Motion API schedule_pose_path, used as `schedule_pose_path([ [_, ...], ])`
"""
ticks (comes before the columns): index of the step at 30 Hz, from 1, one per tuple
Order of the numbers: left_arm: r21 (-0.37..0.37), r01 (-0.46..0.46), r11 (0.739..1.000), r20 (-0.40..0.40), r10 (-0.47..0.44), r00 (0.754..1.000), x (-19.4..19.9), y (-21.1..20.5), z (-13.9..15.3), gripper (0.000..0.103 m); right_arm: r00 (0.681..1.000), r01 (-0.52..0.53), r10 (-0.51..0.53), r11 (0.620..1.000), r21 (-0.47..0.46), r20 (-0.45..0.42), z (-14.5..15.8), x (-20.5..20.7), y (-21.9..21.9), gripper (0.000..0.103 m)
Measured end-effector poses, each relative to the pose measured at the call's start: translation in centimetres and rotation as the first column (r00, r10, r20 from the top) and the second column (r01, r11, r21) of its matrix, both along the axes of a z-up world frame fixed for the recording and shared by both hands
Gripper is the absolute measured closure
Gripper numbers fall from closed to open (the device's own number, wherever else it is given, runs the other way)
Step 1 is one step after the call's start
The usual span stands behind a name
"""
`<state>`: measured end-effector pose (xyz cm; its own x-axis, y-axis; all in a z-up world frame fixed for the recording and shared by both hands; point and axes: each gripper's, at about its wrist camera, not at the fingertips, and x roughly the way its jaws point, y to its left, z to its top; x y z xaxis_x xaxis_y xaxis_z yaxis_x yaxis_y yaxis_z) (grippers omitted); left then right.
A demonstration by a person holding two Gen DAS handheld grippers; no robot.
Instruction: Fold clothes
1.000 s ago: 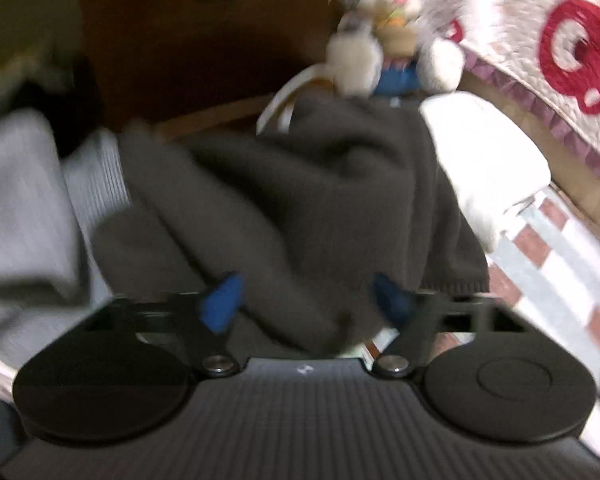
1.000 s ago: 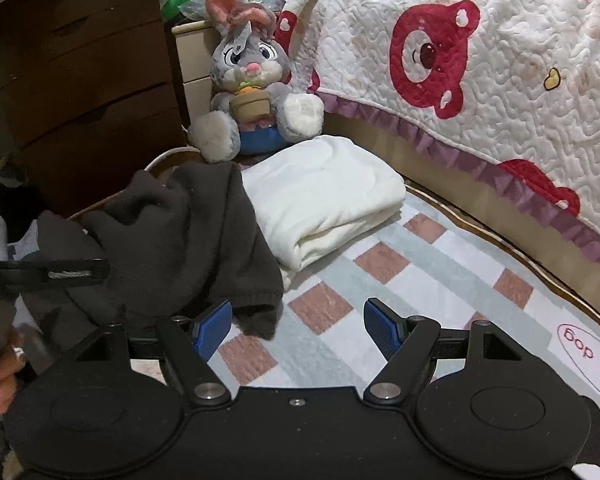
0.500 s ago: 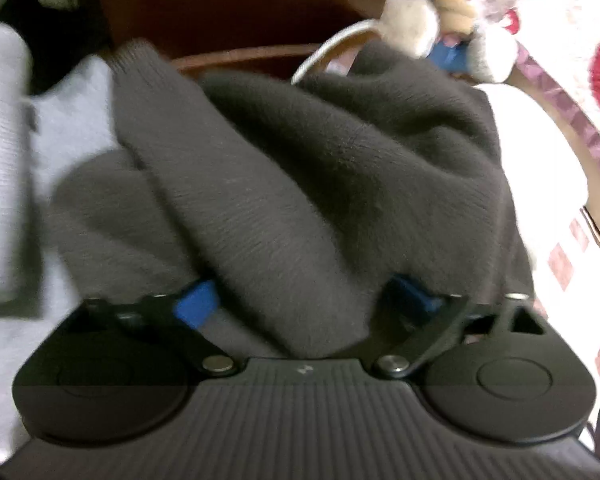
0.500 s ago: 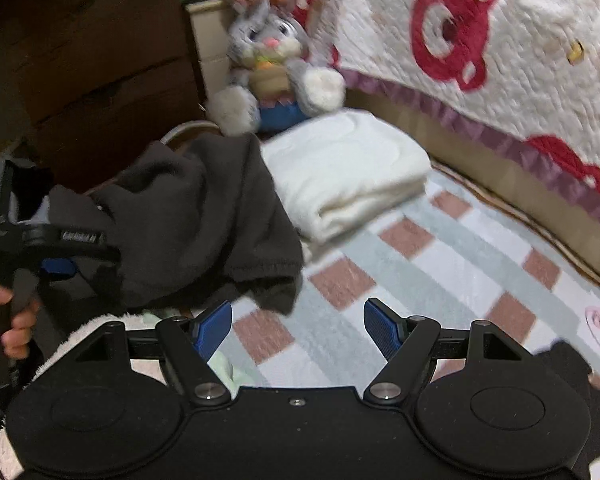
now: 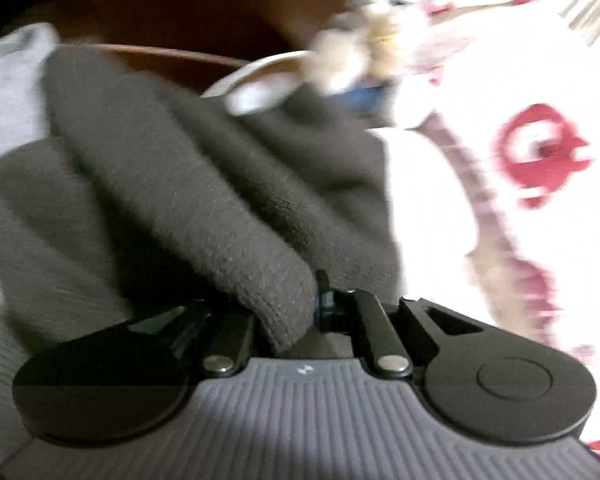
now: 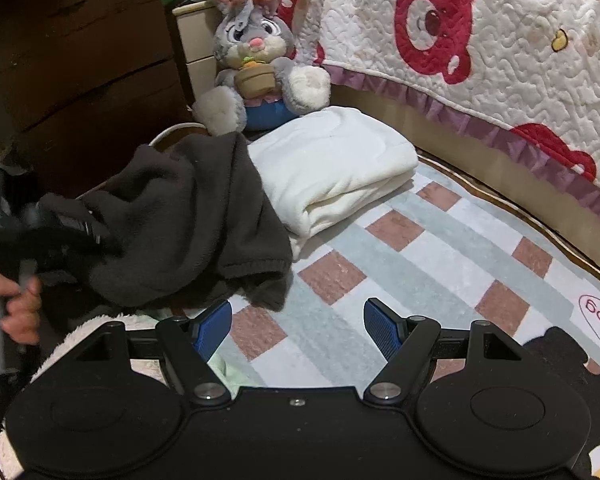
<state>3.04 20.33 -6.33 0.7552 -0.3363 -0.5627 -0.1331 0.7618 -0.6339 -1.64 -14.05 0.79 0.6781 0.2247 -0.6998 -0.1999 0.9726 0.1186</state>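
**Mia:** Now, where is the dark grey sweater (image 6: 188, 216) sitting?

**Ben:** It is lying in a lumpy heap at the middle left of the right wrist picture. It is touching the folded white blanket (image 6: 332, 168). Its hem is hanging down onto the checked rug (image 6: 412, 240).

**Mia:** What is the left gripper (image 5: 296, 312) doing?

**Ben:** Its fingers are squeezing together on a thick roll of the sweater, low in the middle of its own picture. That picture is looking blurry.

**Mia:** And the right gripper (image 6: 298, 330)?

**Ben:** Its blue fingers (image 6: 380, 330) are spreading wide apart and holding nothing. It is hanging over the rug, near the hem.

**Mia:** What could be going wrong soon?

**Ben:** I am thinking the roll is too fat. It could be slipping out if the pull is quick. Only one side is being held, so the sweater could be bunching up more. It could also be dragging the blanket or bumping the bunny toy (image 6: 256, 56) behind it.

**Mia:** What is looking different from half a second ago?

**Ben:** Back then the left fingers were standing wide apart around the sweater. Now they are pinching it.
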Motion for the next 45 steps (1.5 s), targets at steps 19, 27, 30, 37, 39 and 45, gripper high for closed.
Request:
schedule_pose_path([
  [19,0.104,0.530,0.842,0.317,-0.533,0.784,-2.6,-12.0,10.0,0.096,0.925,-0.251,0.240,0.968,0.000,0.294,-1.3,2.3,5.0,0.022],
  [27,0.032,0.658,0.753,0.481,-0.588,0.650,-2.6,-17.3,15.4,0.096,0.869,-0.028,-0.080,0.977,0.210,0.488,3.7,0.3,-2.8,0.092],
  [30,0.006,0.746,0.666,0.527,-0.636,0.563,-2.7,-23.0,18.1,0.096,0.810,0.115,-0.235,0.962,0.247,0.538,6.9,-2.7,-7.4,0.092],
  [37,0.114,0.880,0.460,0.373,-0.841,0.392,-5.6,-38.1,17.0,0.058,0.756,0.541,-0.584,0.812,0.221,0.295,1.8,-10.9,-17.8,0.093],
  [39,0.141,0.910,0.389,0.286,-0.896,0.339,-6.6,-40.7,14.5,0.057,0.708,0.650,-0.675,0.738,0.181,0.209,-0.2,-13.2,-20.7,0.093],
  [45,0.331,0.868,0.370,0.088,-0.928,0.362,-2.6,-42.9,9.0,0.050,0.462,0.887,-0.887,0.462,-0.006,-0.019,-6.4,-20.2,-29.5,0.093],
])
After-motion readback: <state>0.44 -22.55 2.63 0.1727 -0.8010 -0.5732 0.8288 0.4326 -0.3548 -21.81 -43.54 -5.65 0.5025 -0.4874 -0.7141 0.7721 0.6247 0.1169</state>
